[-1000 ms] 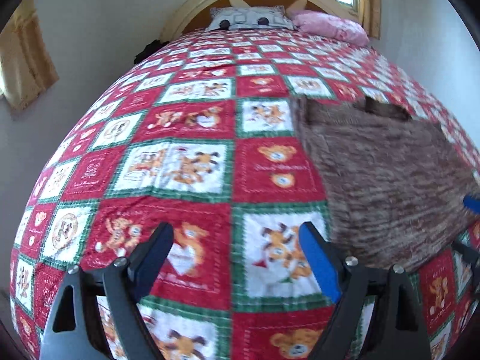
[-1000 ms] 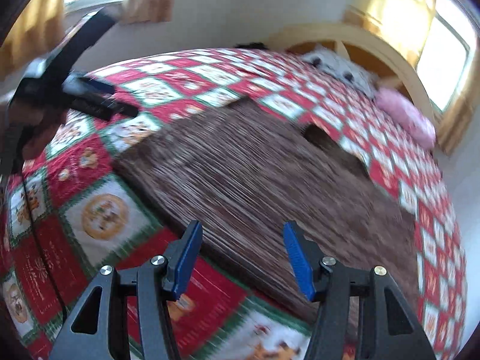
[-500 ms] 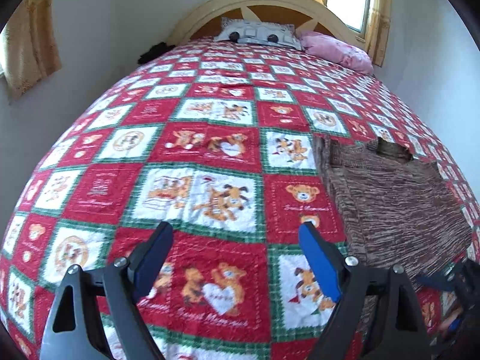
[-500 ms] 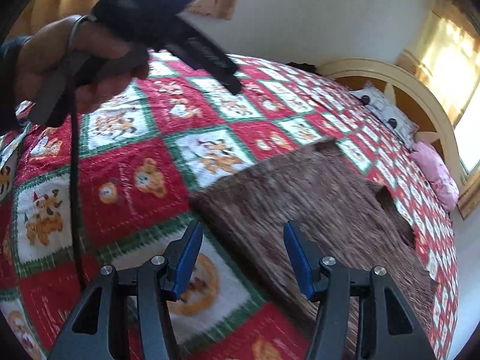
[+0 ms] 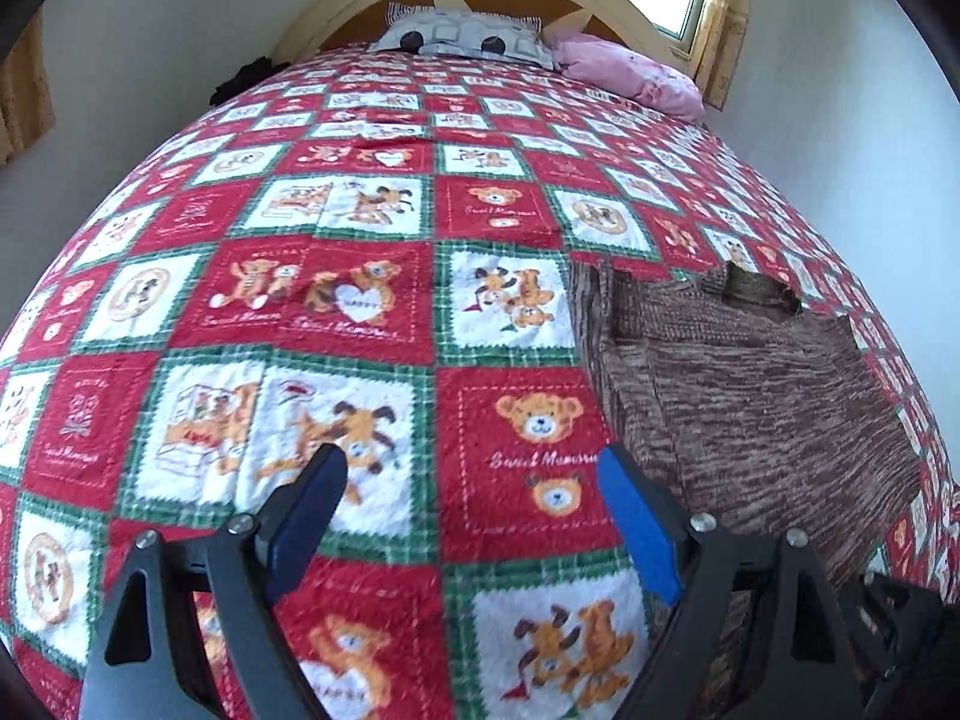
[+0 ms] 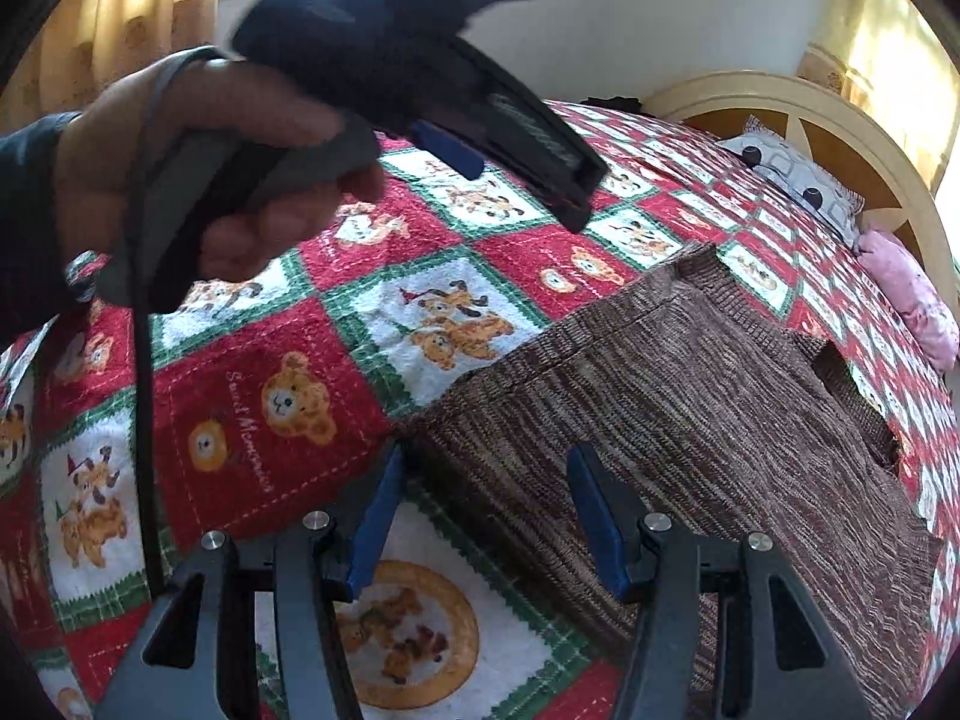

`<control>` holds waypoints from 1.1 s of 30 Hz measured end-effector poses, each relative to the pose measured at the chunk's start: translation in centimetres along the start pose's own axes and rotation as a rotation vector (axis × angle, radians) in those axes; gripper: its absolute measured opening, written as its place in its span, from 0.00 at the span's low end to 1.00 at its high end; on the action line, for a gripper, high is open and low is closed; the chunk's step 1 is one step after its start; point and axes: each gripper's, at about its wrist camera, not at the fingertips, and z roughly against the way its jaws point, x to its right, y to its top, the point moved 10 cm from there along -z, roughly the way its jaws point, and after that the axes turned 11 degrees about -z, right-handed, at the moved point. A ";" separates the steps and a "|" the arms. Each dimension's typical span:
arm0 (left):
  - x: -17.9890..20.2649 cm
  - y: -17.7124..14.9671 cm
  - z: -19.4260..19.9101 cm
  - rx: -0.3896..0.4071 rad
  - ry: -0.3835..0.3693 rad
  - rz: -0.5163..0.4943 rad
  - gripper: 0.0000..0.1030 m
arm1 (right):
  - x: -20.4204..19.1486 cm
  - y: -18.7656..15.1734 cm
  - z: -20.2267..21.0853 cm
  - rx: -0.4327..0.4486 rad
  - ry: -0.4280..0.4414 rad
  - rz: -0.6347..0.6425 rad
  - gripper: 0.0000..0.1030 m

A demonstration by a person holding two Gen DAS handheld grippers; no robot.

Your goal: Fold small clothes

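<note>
Flat on the quilt, a brown knit garment lies spread out, its near corner between the right gripper's parted jaws.

Its fabric is a ribbed, mottled brown-and-tan knit, roughly rectangular, with a seam line running along one side and a dark neck opening at the far end (the edges look soft and slightly uneven). Nothing is pinched: the right gripper's blue pads stand apart over the corner, whether they touch the cloth I cannot tell. Meanwhile the left gripper, jaws spread wide and empty, hangs over the fleecy red, white and green teddy-bear quilt, the garment lying just beyond its right-hand jaw; a hand grips its dark handle.
</note>
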 end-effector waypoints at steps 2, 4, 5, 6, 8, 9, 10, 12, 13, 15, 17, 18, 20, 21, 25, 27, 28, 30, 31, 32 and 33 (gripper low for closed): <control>0.5 0.4 -0.5 -0.001 -0.007 -0.010 0.86 | 0.1 0.0 0.0 0.002 0.001 -0.004 0.45; 1.0 1.1 -1.0 -0.001 -0.008 -0.021 0.86 | -0.1 0.1 0.2 0.005 0.014 -0.009 0.21; 1.3 1.4 -1.3 0.001 -0.011 -0.027 0.85 | -0.2 0.0 0.3 0.009 0.014 -0.008 0.16; 1.8 1.9 -1.6 0.004 -0.020 -0.038 0.85 | -0.3 0.0 0.4 0.010 0.011 -0.005 0.16; 2.6 2.5 -2.2 0.000 -0.030 -0.055 0.85 | -0.4 -0.1 0.4 0.010 0.009 0.001 0.15; 3.0 2.8 -2.6 -0.005 -0.037 -0.062 0.85 | -0.4 -0.1 0.4 0.011 0.012 -0.004 0.15; 3.4 3.2 -3.0 -0.008 -0.042 -0.071 0.85 | -0.3 -0.2 0.4 0.010 0.016 -0.009 0.15; 3.8 3.8 -3.7 -0.012 -0.035 -0.083 0.84 | -0.2 -0.2 0.3 0.006 0.025 -0.019 0.15; 4.0 4.2 -4.2 -0.014 -0.030 -0.093 0.84 | -0.2 -0.2 0.3 0.004 0.030 -0.023 0.15; 4.4 4.6 -5.0 -0.022 -0.041 -0.099 0.82 | -0.1 -0.2 0.2 0.003 0.034 -0.027 0.15; 4.8 4.8 -5.9 -0.039 -0.061 -0.099 0.70 | -0.1 -0.1 0.1 0.001 0.036 -0.030 0.15; 5.0 4.9 -6.4 -0.048 -0.079 -0.091 0.69 | -0.1 -0.1 0.1 0.001 0.037 -0.032 0.15; 5.1 5.2 -7.0 -0.047 -0.099 -0.074 0.67 | 0.0 -0.1 0.1 0.003 0.038 -0.034 0.15; 5.1 5.3 -7.2 -0.046 -0.113 -0.060 0.67 | 0.0 -0.1 0.0 0.004 0.039 -0.035 0.15; 5.5 5.9 -7.6 -0.032 -0.132 -0.051 0.67 | 0.3 -0.1 0.0 0.001 0.048 -0.043 0.15; 5.8 6.0 -7.6 -0.030 -0.140 -0.072 0.58 | 0.4 0.0 0.0 0.001 0.047 -0.048 0.10; 6.3 6.0 -7.6 -0.029 -0.170 -0.079 0.42 | 0.6 0.0 0.1 0.003 0.046 -0.052 0.09; 7.0 6.1 -7.3 -0.028 -0.232 -0.074 0.19 | 1.1 0.0 0.3 0.005 0.058 -0.068 0.08; 7.1 6.2 -7.1 -0.027 -0.222 -0.082 0.17 | 1.3 0.0 0.5 0.007 0.063 -0.074 0.07; 7.3 6.3 -7.1 -0.031 -0.209 -0.099 0.16 | 1.5 0.0 0.8 0.011 0.067 -0.078 0.06; 7.4 6.3 -7.0 -0.033 -0.199 -0.113 0.15 | 1.9 -0.1 1.3 0.018 0.068 -0.080 0.06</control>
